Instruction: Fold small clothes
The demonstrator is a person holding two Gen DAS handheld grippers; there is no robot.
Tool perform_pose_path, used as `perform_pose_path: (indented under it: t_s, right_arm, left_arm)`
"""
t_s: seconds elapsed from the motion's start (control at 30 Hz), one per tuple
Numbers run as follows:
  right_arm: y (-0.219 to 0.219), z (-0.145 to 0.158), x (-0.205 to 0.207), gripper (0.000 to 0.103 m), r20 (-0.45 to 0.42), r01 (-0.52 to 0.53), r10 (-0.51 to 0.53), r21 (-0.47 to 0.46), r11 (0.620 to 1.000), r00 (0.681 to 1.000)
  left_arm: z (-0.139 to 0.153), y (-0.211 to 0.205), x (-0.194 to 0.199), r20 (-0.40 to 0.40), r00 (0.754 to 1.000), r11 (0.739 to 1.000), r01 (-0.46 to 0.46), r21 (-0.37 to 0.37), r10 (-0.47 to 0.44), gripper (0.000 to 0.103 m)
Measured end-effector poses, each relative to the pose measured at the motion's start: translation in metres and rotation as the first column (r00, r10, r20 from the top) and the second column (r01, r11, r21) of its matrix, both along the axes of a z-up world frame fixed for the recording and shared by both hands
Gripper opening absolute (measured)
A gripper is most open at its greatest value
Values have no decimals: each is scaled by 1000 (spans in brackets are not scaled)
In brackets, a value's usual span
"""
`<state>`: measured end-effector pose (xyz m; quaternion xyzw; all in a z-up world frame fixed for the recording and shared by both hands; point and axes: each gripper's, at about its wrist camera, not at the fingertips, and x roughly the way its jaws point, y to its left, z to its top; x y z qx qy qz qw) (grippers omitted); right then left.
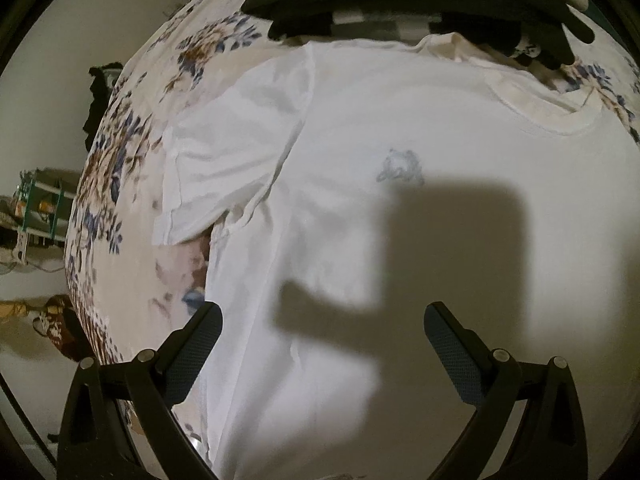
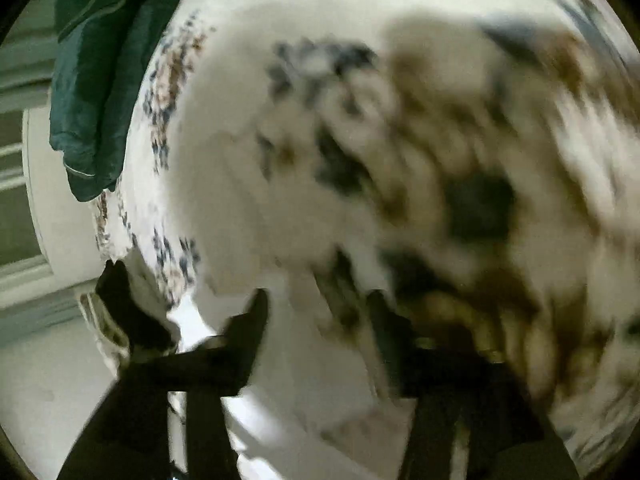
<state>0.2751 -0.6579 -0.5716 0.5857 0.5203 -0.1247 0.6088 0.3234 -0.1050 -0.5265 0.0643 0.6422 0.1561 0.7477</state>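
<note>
A white T-shirt (image 1: 360, 240) lies spread flat on a floral bedsheet (image 1: 132, 184). Its collar (image 1: 552, 116) is at the upper right, one short sleeve (image 1: 224, 152) reaches left, and a small grey print (image 1: 400, 166) marks the chest. My left gripper (image 1: 324, 320) hangs open just above the shirt's body with nothing between its pads; its shadow falls on the cloth. A wide black device along the shirt's far shoulder edge looks like my right gripper (image 1: 420, 30). The right wrist view is badly blurred: my right gripper (image 2: 318, 312) has its fingers apart over white cloth (image 2: 320, 380) and the floral sheet (image 2: 460, 160).
A dark green cloth (image 2: 92, 80) hangs over the bed's edge at the upper left. A black-and-white item (image 2: 128, 312) lies at the bed's edge beside my right gripper. Off the bed stand a green rack (image 1: 40, 208) and a dark red bag (image 1: 60, 328) on the pale floor.
</note>
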Motion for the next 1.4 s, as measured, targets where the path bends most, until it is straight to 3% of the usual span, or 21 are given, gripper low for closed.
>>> perform_pose_path:
  t_s: [0.2, 0.3, 0.33, 0.37, 0.4, 0.47, 0.53, 0.6, 0.63, 0.7, 0.73, 0.77, 0.8, 0.83, 0.9, 0.93, 1.03, 1.17, 1.2, 1.33, 1.4]
  right_arm:
    - [66, -61, -49, 58, 29, 174, -185, 228, 958, 982]
    - [81, -76, -58, 56, 127, 339, -386, 288, 896, 914]
    - [86, -70, -59, 31, 171, 402, -454, 268, 876, 875]
    - [90, -65, -57, 16, 187, 411, -459, 245, 878, 869]
    - [94, -58, -52, 8, 200, 406, -447, 215, 888, 872]
    - [105, -29, -34, 6, 252, 346, -356, 84, 935, 900]
    - [126, 6, -9, 5, 292, 213, -178, -92, 973, 940]
    - [165, 43, 25, 5, 298, 19, 68, -280, 960, 952]
    - [203, 62, 48, 5, 280, -118, 238, -384, 916, 930]
    - [253, 78, 75, 5, 227, -288, 440, -490, 823, 869]
    - [287, 80, 90, 5, 175, -405, 561, -527, 748, 809]
    - [331, 69, 100, 5, 81, -564, 698, -527, 636, 712]
    - [351, 63, 101, 6, 35, -628, 746, -515, 584, 665]
    - [381, 54, 101, 6, -28, -717, 816, -494, 492, 578]
    - [398, 48, 89, 8, -49, -770, 852, -457, 445, 522]
    - [398, 49, 86, 10, -47, -770, 843, -439, 464, 535]
    - [353, 63, 63, 20, 54, -644, 706, -366, 672, 706]
    - [308, 72, 46, 34, 135, -437, 486, -284, 854, 863]
    - [303, 73, 45, 39, 128, -425, 471, -276, 862, 873]
    - [314, 49, 65, 40, 43, -402, 425, -252, 880, 904]
    - [323, 24, 87, 40, 35, -358, 371, -193, 914, 928]
  left_arm:
    - [-7, 10, -13, -21, 999, 999, -49, -1, 49, 103]
    - [-7, 15, -17, -23, 998, 998, -56, 0, 56, 103]
    - [-5, 17, -18, -18, 998, 998, -56, 1, 56, 103]
    - [-3, 19, -19, -11, 998, 998, -55, -1, 55, 103]
    - [0, 23, -20, -2, 998, 998, -56, -4, 56, 103]
    - [3, 31, -23, 9, 998, 998, -59, -6, 59, 103]
    - [5, 45, -27, 18, 997, 997, -73, -15, 73, 103]
    - [6, 57, -31, 21, 996, 996, -90, -17, 90, 103]
    - [6, 65, -34, 22, 995, 995, -98, -21, 99, 103]
    - [7, 83, -40, 20, 993, 993, -118, -22, 118, 103]
    - [8, 90, -43, 18, 992, 992, -123, -24, 124, 103]
    - [9, 97, -46, 18, 991, 991, -129, -26, 129, 103]
    - [10, 108, -50, 20, 991, 991, -131, -27, 132, 103]
    - [11, 113, -52, 20, 991, 991, -130, -27, 131, 103]
    - [11, 127, -57, 21, 992, 992, -125, -25, 126, 103]
    - [12, 132, -59, 20, 992, 992, -123, -26, 124, 103]
    - [13, 149, -64, 27, 992, 992, -120, -32, 121, 103]
    - [10, 170, -66, 36, 991, 990, -129, -49, 131, 103]
    - [7, 175, -67, 34, 990, 989, -138, -54, 140, 103]
    - [-1, 192, -68, 22, 987, 985, -160, -62, 162, 103]
    - [-4, 198, -70, 20, 986, 985, -162, -64, 163, 103]
